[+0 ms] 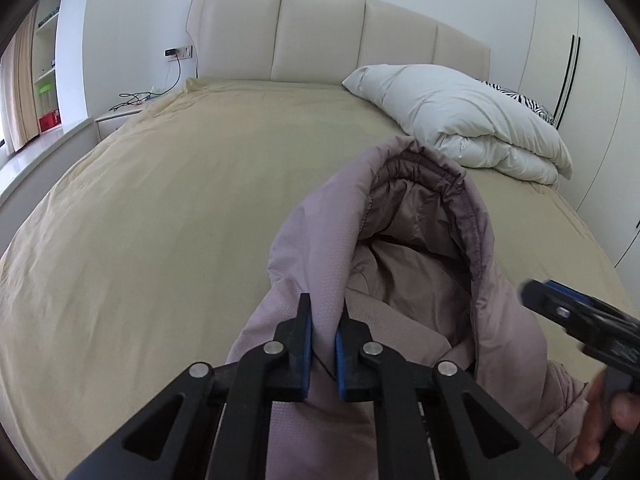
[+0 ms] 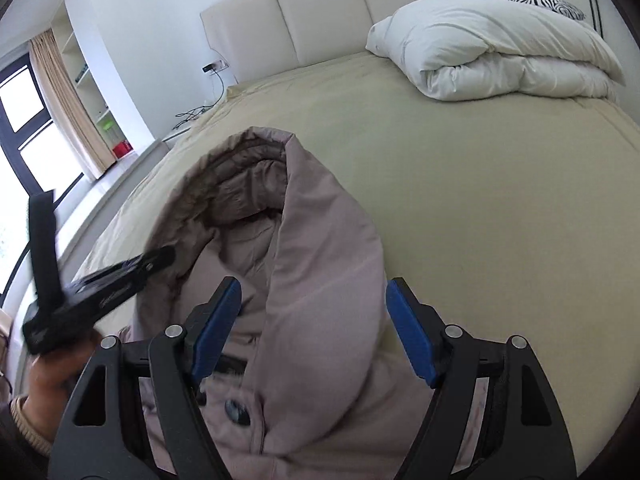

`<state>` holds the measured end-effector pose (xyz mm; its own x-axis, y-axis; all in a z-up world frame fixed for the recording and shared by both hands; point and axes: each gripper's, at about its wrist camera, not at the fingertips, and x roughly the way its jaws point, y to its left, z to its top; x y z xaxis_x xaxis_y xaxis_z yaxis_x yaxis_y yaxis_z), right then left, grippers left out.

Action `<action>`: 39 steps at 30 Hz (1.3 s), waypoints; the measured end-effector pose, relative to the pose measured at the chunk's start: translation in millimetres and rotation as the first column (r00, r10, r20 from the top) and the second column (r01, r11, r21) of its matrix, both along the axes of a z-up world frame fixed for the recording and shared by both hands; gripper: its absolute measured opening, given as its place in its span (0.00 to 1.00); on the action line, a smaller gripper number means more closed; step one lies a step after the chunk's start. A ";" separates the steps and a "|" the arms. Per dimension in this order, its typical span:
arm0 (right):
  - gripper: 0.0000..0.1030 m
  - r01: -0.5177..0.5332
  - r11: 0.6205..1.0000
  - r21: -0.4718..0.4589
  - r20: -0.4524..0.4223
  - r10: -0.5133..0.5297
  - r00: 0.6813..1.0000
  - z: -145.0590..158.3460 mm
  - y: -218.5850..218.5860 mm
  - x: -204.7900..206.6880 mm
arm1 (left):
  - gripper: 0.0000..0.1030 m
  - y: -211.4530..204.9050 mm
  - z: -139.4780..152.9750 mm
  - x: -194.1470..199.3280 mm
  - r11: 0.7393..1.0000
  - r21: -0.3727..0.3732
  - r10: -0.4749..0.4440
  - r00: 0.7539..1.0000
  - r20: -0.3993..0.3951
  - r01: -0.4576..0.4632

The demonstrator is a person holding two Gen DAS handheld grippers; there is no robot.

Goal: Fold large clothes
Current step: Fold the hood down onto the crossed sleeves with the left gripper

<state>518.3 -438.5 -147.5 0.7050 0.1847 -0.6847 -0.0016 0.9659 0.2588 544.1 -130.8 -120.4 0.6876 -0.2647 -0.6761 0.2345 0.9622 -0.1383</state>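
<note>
A mauve padded jacket lies on the tan bed sheet, its hood gaping open toward the headboard. My left gripper is shut on a fold of the hood's left edge, the blue pads pinching the fabric. In the right wrist view the same jacket shows a dark button near the collar. My right gripper stands open astride the hood's right edge; its pads do not touch the cloth. The left gripper appears there, blurred, at the hood's left rim.
A folded white duvet and a zebra-print pillow lie at the bed's far right by the cream headboard. A nightstand with cables and a window ledge stand left. A wardrobe lines the right wall.
</note>
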 end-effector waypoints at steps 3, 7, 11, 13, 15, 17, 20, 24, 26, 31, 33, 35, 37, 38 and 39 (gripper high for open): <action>0.75 0.059 0.997 -0.053 -0.080 -0.063 0.995 -18.5 15.9 45.7 | 0.10 3.5 7.8 -23.9 0.999 0.035 -0.039 0.996 0.075 0.036; 0.74 0.098 0.994 -0.052 -0.122 -0.104 0.987 -31.6 33.3 93.9 | 0.10 3.9 15.4 -52.0 0.993 0.089 -0.090 0.984 0.156 0.076; 0.20 0.062 0.995 -0.077 -0.121 -0.071 0.990 -16.7 46.9 108.8 | 0.09 16.6 23.7 -70.6 0.996 0.023 -0.085 0.980 0.181 0.082; 0.12 0.049 0.997 -0.063 -0.069 -0.053 0.996 -4.7 46.4 94.6 | 0.09 27.3 28.2 -85.8 0.996 -0.030 -0.075 0.980 0.186 0.082; 0.11 0.033 0.998 -0.052 -0.001 -0.033 0.999 13.6 43.3 68.4 | 0.09 37.8 31.6 -107.8 0.993 -0.070 -0.080 0.977 0.198 0.095; 0.11 0.016 0.998 -0.056 0.067 -0.012 0.998 30.6 41.7 30.6 | 0.09 50.3 34.7 -135.4 0.987 -0.115 -0.085 0.975 0.205 0.111; 0.11 -0.006 1.000 -0.015 0.155 0.008 0.988 49.0 35.1 -42.1 | 0.09 71.0 36.8 -181.1 0.982 -0.157 -0.074 0.974 0.215 0.109; 0.11 -0.021 1.000 -0.021 0.224 0.025 0.974 46.9 35.2 -145.7 | 0.10 95.9 15.1 -237.4 0.974 -0.213 -0.055 0.993 0.105 0.077; 0.11 -0.029 1.000 0.004 0.183 0.028 0.983 29.0 35.0 -186.5 | 0.13 103.4 -5.3 -264.8 0.975 -0.212 -0.063 0.998 0.010 0.064; 0.11 -0.074 0.984 0.161 0.025 0.070 0.997 -32.0 31.9 -269.9 | 0.17 119.4 -18.4 -317.2 0.977 -0.208 -0.062 0.995 -0.083 0.043; 0.12 -0.073 0.981 0.180 0.029 0.068 0.997 -36.4 28.7 -292.5 | 0.20 125.1 4.9 -317.5 0.973 -0.230 -0.034 0.999 -0.038 0.025; 0.15 -0.060 0.982 0.176 0.064 0.049 0.997 -26.3 24.2 -300.1 | 0.36 122.4 32.9 -307.1 0.966 -0.253 -0.038 0.999 0.019 0.041; 0.22 -0.072 0.980 0.186 0.126 0.049 0.991 -11.1 26.9 -305.8 | 0.46 107.0 59.9 -296.2 0.969 -0.233 -0.064 0.994 0.089 0.083; 0.36 -0.070 0.982 0.177 0.155 0.043 0.987 -4.4 26.4 -312.7 | 0.52 96.6 70.4 -288.4 0.972 -0.211 -0.081 0.988 0.128 0.108; 0.49 -0.073 0.982 0.174 0.181 0.041 0.983 5.2 29.1 -316.2 | 0.53 85.1 77.8 -276.9 0.975 -0.186 -0.098 0.983 0.154 0.126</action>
<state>202.1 -409.4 -142.3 0.7964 0.3361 -0.5029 -0.1161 0.9009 0.4182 267.2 -45.6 -42.6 0.7317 -0.4618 -0.5014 0.3701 0.8868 -0.2768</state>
